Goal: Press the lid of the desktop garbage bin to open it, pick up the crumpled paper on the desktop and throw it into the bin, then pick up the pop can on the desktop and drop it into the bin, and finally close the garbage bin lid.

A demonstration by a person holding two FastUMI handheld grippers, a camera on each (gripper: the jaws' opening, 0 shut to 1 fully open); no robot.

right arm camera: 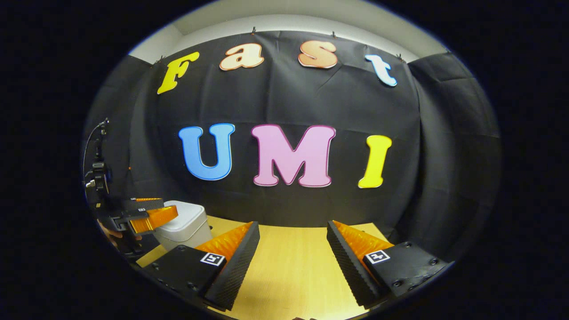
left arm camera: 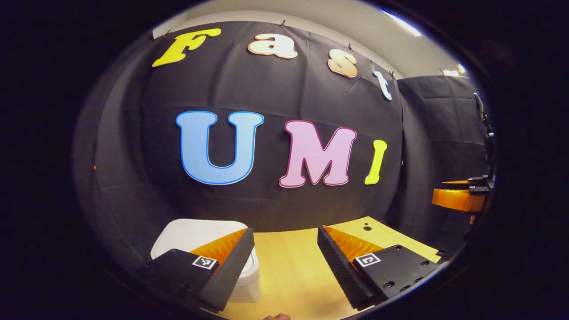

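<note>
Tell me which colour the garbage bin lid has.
White; the garbage bin lid shows best in the right gripper view.

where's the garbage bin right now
The garbage bin sits on the table's left end against the booth wall, behind the left gripper's left finger, lid down.

The left gripper is held level and forward, its two ribbed fingers spread wide with a broad gap between them; nothing is gripped. At the far right edge of the left gripper view, the other gripper is seen from the side. The right gripper is likewise held level, fingers parted wide, nothing between them. In the right gripper view, the left gripper is seen at far left, a hand partly visible behind it.
</note>
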